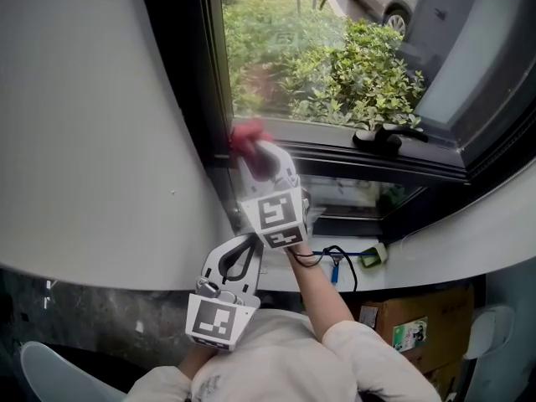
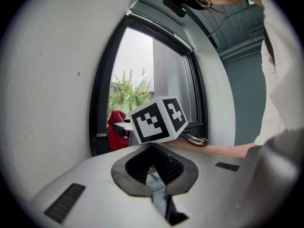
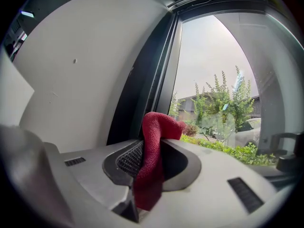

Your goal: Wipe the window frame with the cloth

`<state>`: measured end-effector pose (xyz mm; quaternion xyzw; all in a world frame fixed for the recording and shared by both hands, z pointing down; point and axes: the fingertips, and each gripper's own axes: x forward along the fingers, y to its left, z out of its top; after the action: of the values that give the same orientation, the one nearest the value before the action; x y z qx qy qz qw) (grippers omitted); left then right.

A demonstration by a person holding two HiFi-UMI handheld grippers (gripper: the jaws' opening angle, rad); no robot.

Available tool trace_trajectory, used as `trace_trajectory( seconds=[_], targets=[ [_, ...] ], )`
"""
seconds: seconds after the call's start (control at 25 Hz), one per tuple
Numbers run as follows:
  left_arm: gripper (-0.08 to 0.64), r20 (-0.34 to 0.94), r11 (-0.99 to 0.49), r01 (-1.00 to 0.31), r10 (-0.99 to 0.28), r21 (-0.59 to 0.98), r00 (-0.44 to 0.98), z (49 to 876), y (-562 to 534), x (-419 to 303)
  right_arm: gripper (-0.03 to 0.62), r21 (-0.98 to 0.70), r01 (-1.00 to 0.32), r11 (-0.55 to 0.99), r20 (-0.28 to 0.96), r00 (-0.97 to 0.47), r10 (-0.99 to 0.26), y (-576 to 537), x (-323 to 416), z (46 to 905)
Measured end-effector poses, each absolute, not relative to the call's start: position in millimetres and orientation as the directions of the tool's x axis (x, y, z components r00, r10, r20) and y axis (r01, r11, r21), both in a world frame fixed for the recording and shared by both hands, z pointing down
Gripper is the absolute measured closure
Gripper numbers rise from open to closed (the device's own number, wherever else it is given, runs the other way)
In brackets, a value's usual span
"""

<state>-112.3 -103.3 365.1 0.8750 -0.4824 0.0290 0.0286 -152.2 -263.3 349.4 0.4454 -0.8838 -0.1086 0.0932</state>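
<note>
A red cloth [image 1: 248, 136] is pinched in my right gripper [image 1: 261, 162], which is shut on it and holds it against the lower left corner of the dark window frame [image 1: 201, 82]. In the right gripper view the red cloth [image 3: 152, 160] hangs between the jaws, with the dark window frame [image 3: 147, 75] just ahead. My left gripper [image 1: 241, 258] hangs lower, below the right one, with its jaws shut and nothing between them. In the left gripper view the right gripper's marker cube [image 2: 159, 119] and the red cloth [image 2: 116, 129] show ahead by the dark window frame [image 2: 102, 94].
A white wall [image 1: 84, 124] borders the frame on the left. A black window handle [image 1: 387, 136] sits on the lower frame rail. On the white sill [image 1: 435, 249] lie a black cable [image 1: 339, 258] and a small green object [image 1: 373, 256]. A cardboard box [image 1: 414, 325] stands below.
</note>
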Motion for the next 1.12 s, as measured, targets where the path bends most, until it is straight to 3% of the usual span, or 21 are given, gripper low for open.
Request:
trace_trajectory(
  seconds=[1.12],
  targets=[
    [0.551,0.084,-0.548,-0.836,-0.832,0.023,0.548,365.8,-103.6,-99.8,0.497,0.278,-0.812,0.514,0.071,-0.516,-0.854,-262.9,-111.3,348.6]
  ],
)
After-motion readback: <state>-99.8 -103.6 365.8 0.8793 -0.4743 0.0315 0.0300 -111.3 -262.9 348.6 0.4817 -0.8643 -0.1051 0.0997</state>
